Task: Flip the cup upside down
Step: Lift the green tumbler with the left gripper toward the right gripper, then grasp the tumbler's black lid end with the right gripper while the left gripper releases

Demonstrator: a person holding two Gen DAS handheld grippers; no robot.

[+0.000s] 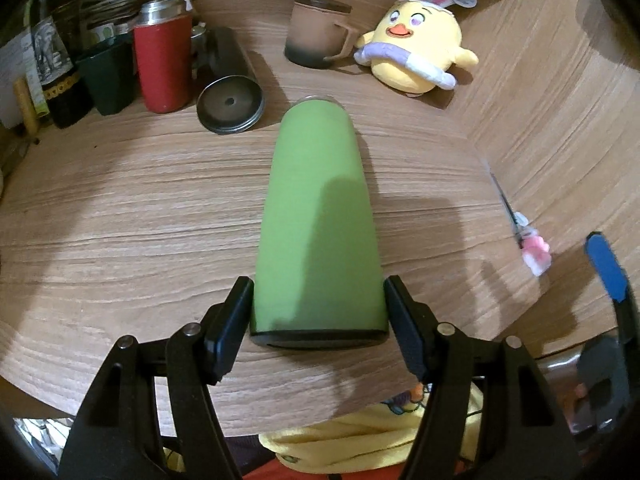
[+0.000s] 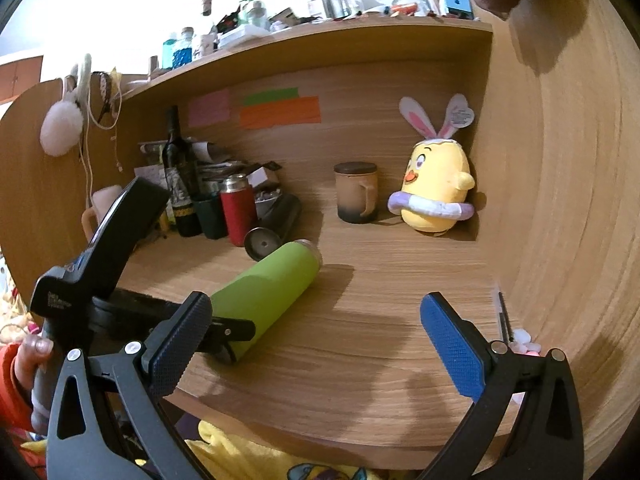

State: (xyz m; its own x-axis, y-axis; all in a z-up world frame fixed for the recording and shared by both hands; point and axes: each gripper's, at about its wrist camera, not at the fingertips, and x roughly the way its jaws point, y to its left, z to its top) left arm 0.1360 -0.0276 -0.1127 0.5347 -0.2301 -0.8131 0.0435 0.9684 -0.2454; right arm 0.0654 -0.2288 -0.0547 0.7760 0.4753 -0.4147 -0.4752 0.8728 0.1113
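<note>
A tall green cup (image 1: 318, 216) with a black base lies on its side, its open rim pointing toward the back of the desk. My left gripper (image 1: 319, 294) is shut on it near the base, one finger on each side. In the right wrist view the cup (image 2: 268, 294) lies slanted, its base end in the left gripper's fingers (image 2: 236, 330). My right gripper (image 2: 316, 322) is open and empty, to the right of the cup and nearer the desk's front edge; its blue pad (image 1: 606, 266) shows in the left wrist view.
A round metal lid (image 1: 231, 104) lies just behind the cup's rim. A red flask (image 1: 162, 56), dark pot, bottle and papers crowd the back left. A brown mug (image 1: 318, 32) and yellow plush chick (image 1: 418, 50) stand at the back. A pen (image 1: 516, 220) lies by the right wall.
</note>
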